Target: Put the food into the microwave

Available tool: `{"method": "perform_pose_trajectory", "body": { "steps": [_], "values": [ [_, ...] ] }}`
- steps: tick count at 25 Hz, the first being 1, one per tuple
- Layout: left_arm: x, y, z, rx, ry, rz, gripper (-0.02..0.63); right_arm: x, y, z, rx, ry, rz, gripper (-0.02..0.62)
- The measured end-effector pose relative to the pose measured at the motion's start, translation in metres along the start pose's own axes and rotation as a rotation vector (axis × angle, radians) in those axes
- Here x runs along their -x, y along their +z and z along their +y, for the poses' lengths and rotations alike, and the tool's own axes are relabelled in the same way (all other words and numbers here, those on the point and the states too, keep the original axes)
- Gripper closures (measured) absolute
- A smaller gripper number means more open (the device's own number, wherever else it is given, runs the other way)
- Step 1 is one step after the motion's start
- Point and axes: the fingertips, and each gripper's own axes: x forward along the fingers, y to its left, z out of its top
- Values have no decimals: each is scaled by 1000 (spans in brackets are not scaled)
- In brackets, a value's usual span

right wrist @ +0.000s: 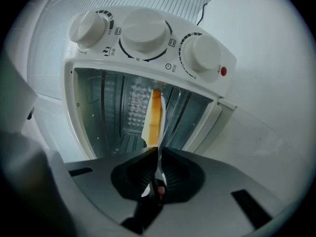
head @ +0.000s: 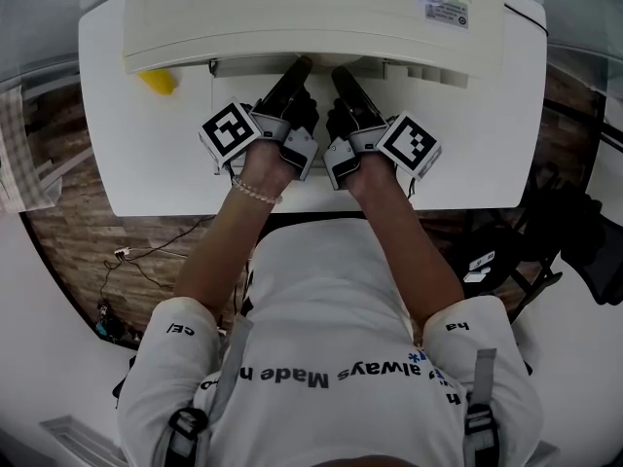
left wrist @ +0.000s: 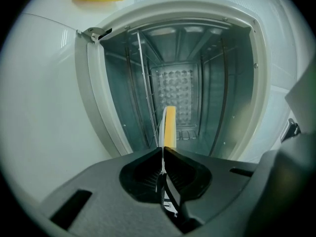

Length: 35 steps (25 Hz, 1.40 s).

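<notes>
White counter (head: 146, 168) carries the open microwave (left wrist: 116, 98). Left tool (left wrist: 163, 149) and right tool (right wrist: 158, 149) both clench a thin yellow slab (left wrist: 169, 125) (seen edge-on); best slide it in level, hands matched.

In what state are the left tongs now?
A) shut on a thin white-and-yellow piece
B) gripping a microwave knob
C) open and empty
A: the left tongs are closed on the thin white-and-yellow piece, which points into the open microwave.
</notes>
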Motion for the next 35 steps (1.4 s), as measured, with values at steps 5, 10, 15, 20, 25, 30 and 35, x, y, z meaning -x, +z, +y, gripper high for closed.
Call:
{"method": "perform_pose_trajectory", "body": {
  "steps": [5, 10, 15, 20, 25, 30, 35],
  "values": [
    [0, 1, 1, -13, 15, -2, 586, -4, 3, 4, -13, 21, -12, 570],
    [-1, 5, 5, -22, 48, -5, 586, -9, 6, 6, -10, 23, -22, 571],
    [-2, 5, 2, -53, 56, 6, 581, -8, 9, 8, 11, 21, -15, 571],
    [13, -3, -7, -67, 80, 19, 529, 5, 12, 9, 62, 3, -5, 570],
    [36, -10, -30, -180, 81, 16, 577, 29, 22, 26, 194, 17, 13, 571],
    [63, -13, -65, -341, 59, 2, 589, 61, 24, 57, 357, 54, 26, 571],
    [79, -17, -103, -515, 0, 4, 592, 86, 25, 97, 520, 99, 27, 571]
  ]
}}
